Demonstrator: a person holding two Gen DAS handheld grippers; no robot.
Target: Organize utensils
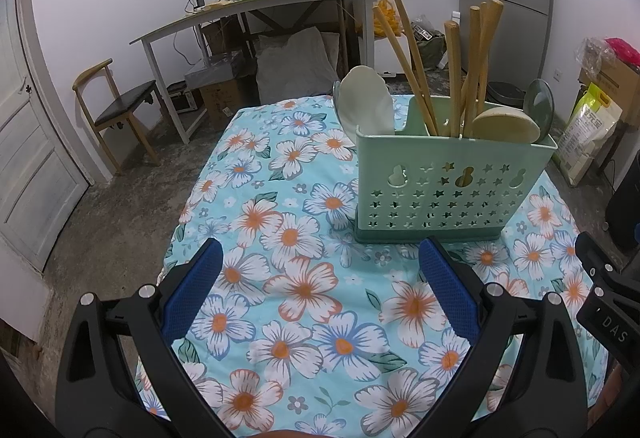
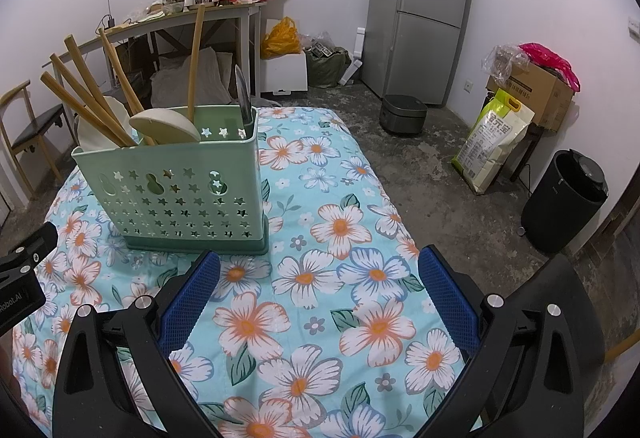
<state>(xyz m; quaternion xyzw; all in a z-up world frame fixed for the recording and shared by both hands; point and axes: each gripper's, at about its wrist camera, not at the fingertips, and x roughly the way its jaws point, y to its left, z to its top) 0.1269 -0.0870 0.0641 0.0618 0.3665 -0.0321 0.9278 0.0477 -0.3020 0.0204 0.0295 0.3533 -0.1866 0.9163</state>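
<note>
— Left gripper [image 1: 320,262]?
— Spread wide, empty; green utensil holder [image 1: 448,190] ahead, just beyond the right fingertip.
— Right gripper [image 2: 319,268]?
— Also spread, empty; same holder [image 2: 176,194] ahead, past the left fingertip.

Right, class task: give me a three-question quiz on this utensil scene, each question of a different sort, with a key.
1. True or false: the left claw is shut on a wooden utensil.
2. Multiple choice: the green holder stands on A) bare wood, B) a floral cloth, C) a tray.
3. Fill in: the right claw is open and holds ____.

Key: 1 false, it is open and empty. 2 B. 3 nothing.
</note>
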